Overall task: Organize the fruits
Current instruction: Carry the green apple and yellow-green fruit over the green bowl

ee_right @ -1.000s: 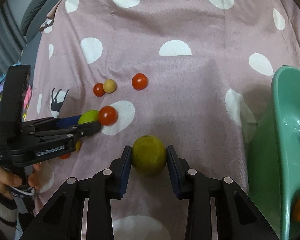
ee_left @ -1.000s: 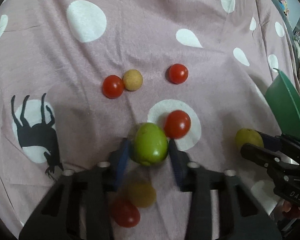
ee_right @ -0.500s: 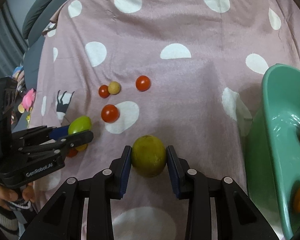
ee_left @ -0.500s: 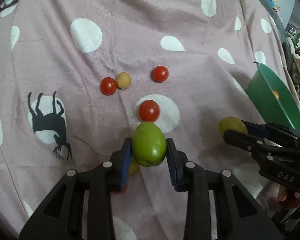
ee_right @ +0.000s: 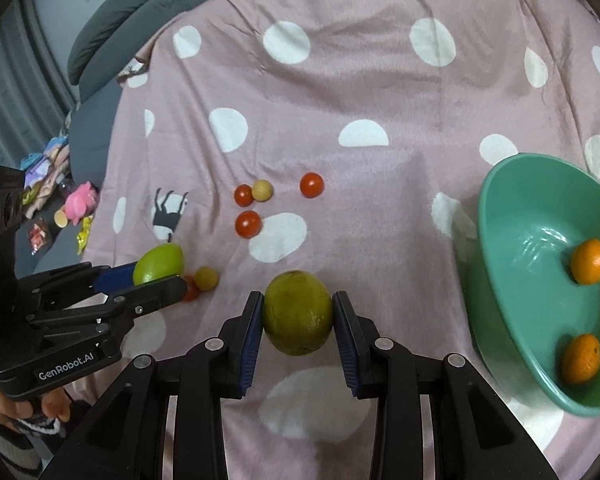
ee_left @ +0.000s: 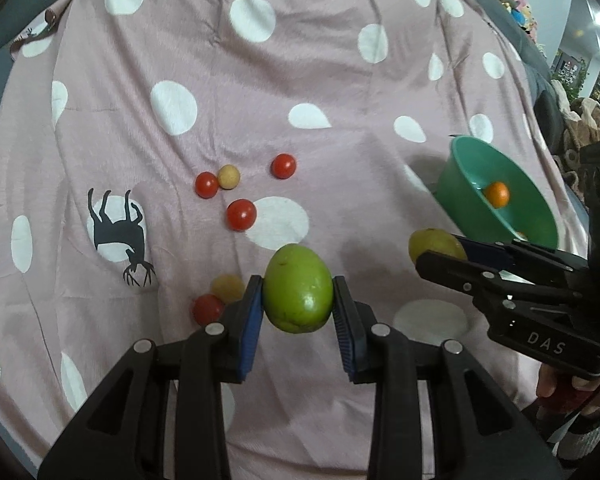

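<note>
Left of the green bowl (ee_right: pixel 500 216), the left gripper (ee_left: pixel 298 304) clamps a green fruit (ee_left: pixel 298 290) and the right gripper (ee_right: pixel 298 314) a yellowish one (ee_right: pixel 298 312), both seemingly firm, smooth, best pinched mid-belly.

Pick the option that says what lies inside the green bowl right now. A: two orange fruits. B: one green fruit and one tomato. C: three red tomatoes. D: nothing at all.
A: the right wrist view shows two orange fruits resting inside the green bowl, while the red tomatoes lie out on the cloth and each hand-held gripper holds a larger fruit.
</note>
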Available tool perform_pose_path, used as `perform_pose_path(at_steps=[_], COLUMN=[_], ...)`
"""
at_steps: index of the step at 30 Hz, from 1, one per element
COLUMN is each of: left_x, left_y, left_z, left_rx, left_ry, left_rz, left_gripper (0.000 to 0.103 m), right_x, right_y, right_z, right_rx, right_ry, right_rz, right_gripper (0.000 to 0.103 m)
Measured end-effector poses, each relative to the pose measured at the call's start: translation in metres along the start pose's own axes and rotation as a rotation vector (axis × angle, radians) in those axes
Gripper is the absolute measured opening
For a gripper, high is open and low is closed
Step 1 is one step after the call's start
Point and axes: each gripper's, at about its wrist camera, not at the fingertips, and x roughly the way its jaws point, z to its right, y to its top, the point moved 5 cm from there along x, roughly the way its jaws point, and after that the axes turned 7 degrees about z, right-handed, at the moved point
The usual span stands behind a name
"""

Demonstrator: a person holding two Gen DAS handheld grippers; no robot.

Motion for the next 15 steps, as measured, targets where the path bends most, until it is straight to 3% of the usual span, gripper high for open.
perform_pose_path(at_steps=[15], left_x=[-0.027], left_y=[0.014], left_z=[0.051], left_rx=[0.081], left_ry=[-0.044], left_rz=[0.051], left_gripper=[0.033], right_x=[-0.06], right_y=[0.004], right_z=[0.012], right_rx=[0.042], right_ry=[0.002], right_rz=[0.129], right_gripper=[0.036])
